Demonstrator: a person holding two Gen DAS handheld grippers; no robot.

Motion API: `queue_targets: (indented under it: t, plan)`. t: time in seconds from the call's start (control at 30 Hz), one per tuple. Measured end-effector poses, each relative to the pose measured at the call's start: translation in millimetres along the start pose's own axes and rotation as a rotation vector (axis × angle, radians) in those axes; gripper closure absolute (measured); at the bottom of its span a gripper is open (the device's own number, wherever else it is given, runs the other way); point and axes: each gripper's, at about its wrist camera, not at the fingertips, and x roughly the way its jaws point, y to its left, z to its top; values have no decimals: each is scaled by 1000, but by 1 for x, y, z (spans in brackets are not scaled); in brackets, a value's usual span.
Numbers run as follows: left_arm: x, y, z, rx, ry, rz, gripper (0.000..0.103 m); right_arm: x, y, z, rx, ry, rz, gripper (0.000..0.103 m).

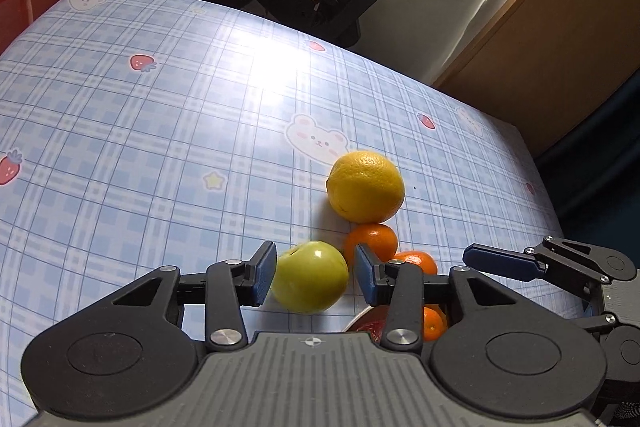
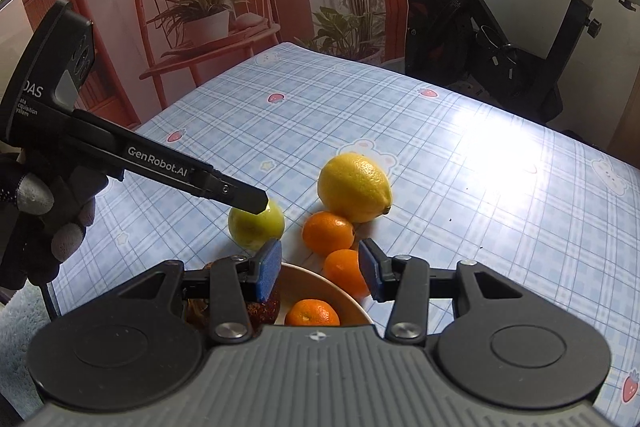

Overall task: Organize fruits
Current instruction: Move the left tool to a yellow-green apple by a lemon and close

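Fruit is all bunched up at the near edge of the counter (image 2: 460, 131), which has that blue plaid cloth with bears and strawberries on it. My left jaws (image 1: 315, 273) are spread around the green apple (image 1: 310, 277). It sits on the cloth between the blue pads, with the left pad right up against its skin and the right pad standing clear of it, so nothing is actually pinched. From my right-hand camera you can see that same left tool coming in from the left, its tip over the top of the apple, with a gloved hand (image 2: 44, 219) wrapped round the handle.

Just beyond the apple and to the right is the lemon (image 2: 354, 187), the farthest piece of the bunch. A mandarin (image 2: 328, 233) touches its near side, and a second mandarin (image 2: 346, 269) sits just nearer than that, by the rim of the cream bowl (image 2: 320, 279). The bowl is right under my right jaws (image 2: 320, 271), which are spread and holding nothing. Inside the bowl there's a third mandarin (image 2: 312, 313) and something dark red (image 2: 266, 307) that my left pad mostly hides, so can't tell what fruit that is.

An exercise bike (image 2: 500, 39) stands past the far right corner of the counter.
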Motion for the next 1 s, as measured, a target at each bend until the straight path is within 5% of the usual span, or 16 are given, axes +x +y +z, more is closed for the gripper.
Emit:
queue_targets:
  t: [0.63, 1.0]
  plan:
    - [3, 40, 7, -78, -36, -49, 58, 63, 37, 34, -95, 117, 80, 57]
    - [3, 55, 13, -143, -36, -67, 58, 94, 33, 36, -29, 182, 102, 59]
